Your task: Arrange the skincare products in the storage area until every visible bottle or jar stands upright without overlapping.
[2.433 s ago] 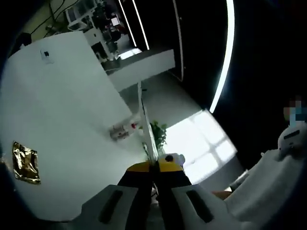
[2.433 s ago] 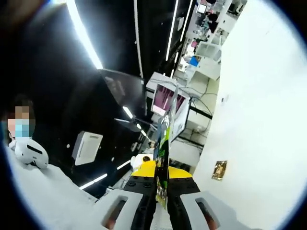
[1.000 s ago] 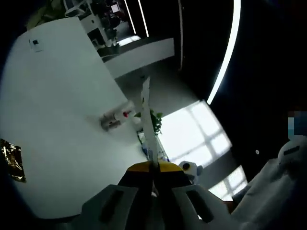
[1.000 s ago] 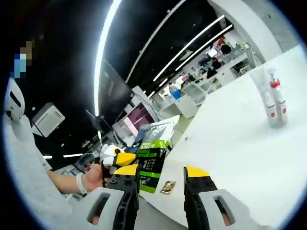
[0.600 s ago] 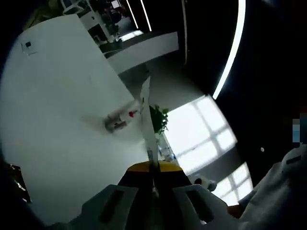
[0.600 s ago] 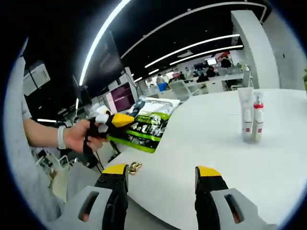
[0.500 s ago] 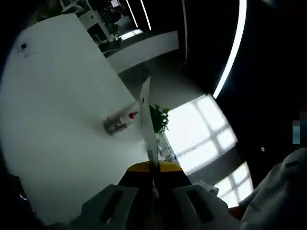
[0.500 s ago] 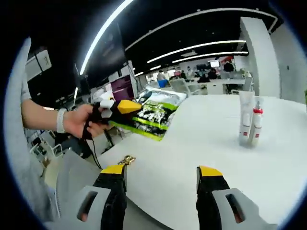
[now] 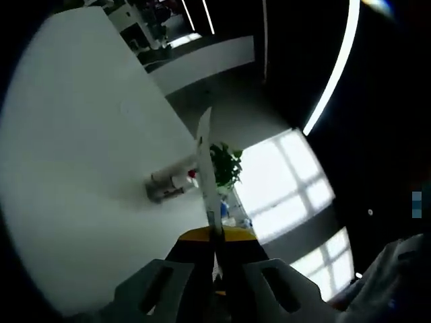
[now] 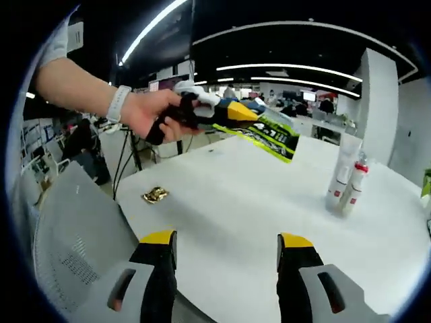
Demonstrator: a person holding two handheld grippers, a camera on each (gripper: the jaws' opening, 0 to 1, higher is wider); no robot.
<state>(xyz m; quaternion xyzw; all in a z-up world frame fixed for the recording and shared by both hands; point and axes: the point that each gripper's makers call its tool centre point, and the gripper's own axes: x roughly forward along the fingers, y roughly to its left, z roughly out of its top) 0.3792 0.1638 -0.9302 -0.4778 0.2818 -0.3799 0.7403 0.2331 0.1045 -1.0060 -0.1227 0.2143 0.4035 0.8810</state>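
Left gripper [image 9: 215, 232] clamped on green sachet [image 10: 269, 132], held above white table [image 10: 229, 202]; right gripper [image 10: 227, 245] wide open, empty; two bottles [image 10: 343, 178] upright beyond, well apart.

Two bottles [image 10: 345, 182] upright on table [image 10: 236, 222]

The right gripper [image 10: 225, 250] now stands open, clear of the green-and-black foil pouch [image 10: 266, 131].

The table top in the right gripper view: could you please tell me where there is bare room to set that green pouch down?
The white table is bare between the gold wrapper and the two bottles, ahead of the right tongs. It is crowded only at the bottles.
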